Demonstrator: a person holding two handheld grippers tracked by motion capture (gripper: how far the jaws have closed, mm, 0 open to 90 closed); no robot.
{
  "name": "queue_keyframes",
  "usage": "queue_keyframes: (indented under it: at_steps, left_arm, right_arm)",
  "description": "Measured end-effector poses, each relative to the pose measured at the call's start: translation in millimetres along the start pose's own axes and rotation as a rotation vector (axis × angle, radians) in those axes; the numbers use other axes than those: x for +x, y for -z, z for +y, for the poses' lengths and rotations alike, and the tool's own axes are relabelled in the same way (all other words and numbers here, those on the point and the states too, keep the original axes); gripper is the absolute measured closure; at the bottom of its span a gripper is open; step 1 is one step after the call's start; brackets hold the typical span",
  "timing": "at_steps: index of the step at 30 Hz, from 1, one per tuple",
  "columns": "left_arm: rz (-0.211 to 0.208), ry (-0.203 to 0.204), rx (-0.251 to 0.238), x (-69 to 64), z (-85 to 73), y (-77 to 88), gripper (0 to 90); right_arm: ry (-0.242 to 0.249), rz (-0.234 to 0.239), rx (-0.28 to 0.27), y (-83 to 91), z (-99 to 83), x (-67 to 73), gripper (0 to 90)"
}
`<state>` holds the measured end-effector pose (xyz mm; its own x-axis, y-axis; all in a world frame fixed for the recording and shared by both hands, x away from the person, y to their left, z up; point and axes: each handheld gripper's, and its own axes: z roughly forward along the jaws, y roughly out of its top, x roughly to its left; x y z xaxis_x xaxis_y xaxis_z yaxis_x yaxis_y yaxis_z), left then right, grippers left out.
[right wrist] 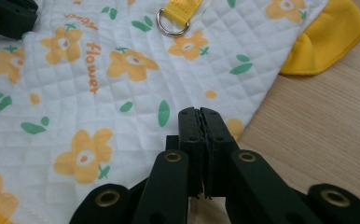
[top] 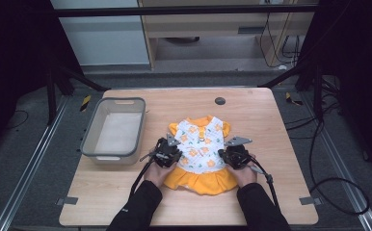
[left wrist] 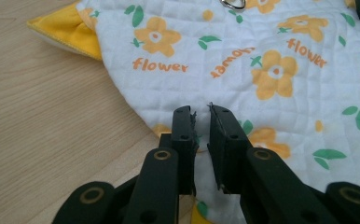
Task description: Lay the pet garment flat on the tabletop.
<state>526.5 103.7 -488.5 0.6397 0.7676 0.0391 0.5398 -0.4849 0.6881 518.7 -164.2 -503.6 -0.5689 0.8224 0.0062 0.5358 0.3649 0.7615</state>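
Observation:
A small white quilted dress [top: 201,144] printed with orange flowers, with yellow sleeves and a yellow skirt, lies flat on the wooden table [top: 251,110]. My left gripper [top: 177,153] is at the dress's left side. In the left gripper view its jaws [left wrist: 202,112] stand narrowly apart, with a fold of the white cloth [left wrist: 262,60] pinched between them. My right gripper [top: 223,155] is at the dress's right side. In the right gripper view its jaws [right wrist: 199,112] are pressed together at the edge of the cloth [right wrist: 99,93]. A metal ring [right wrist: 172,25] hangs on a yellow strap.
A grey bin [top: 90,134] with nothing in it stands left of the dress, close to my left hand. A small black disc [top: 219,101] sits at the table's far edge. Bare wood lies to the right and in front of the dress.

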Motion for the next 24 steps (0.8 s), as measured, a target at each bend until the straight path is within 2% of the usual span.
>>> queue_keyframes:
  at_steps: [2,4,6,12,16,18,20,24]
  left_arm:
    - [-0.011,0.006,-0.012,0.0,0.5,2.0,75.8]
    - [-0.014,0.003,-0.028,-0.3,1.2,6.6,70.6]
    - [-0.017,0.0,-0.047,-0.9,1.7,13.6,69.1]
    - [-0.019,-0.045,-0.075,-3.3,-0.6,41.2,58.2]
    - [-0.032,-0.054,-0.108,-3.5,-9.0,61.2,50.0]
    - [-0.036,-0.061,-0.113,-3.5,-15.7,69.8,47.2]
    - [-0.037,-0.074,-0.112,-2.8,-23.3,77.8,44.7]
    - [-0.045,-0.048,-0.134,2.2,-39.0,91.4,41.5]
  right_arm:
    - [-0.006,-0.001,-0.002,1.3,0.4,-0.1,86.6]
    - [-0.015,0.007,-0.027,6.5,1.8,-0.7,85.2]
    - [-0.018,0.01,-0.04,9.3,2.6,-1.1,84.5]
    - [-0.026,0.014,-0.098,30.3,3.9,-1.1,76.9]
    - [-0.018,0.006,-0.122,47.5,0.4,0.8,68.0]
    - [-0.011,-0.005,-0.132,53.8,-2.0,0.2,64.1]
    - [-0.024,-0.002,-0.137,62.7,-6.3,0.0,60.0]
    - [-0.041,0.007,-0.142,72.5,-13.9,0.0,54.0]
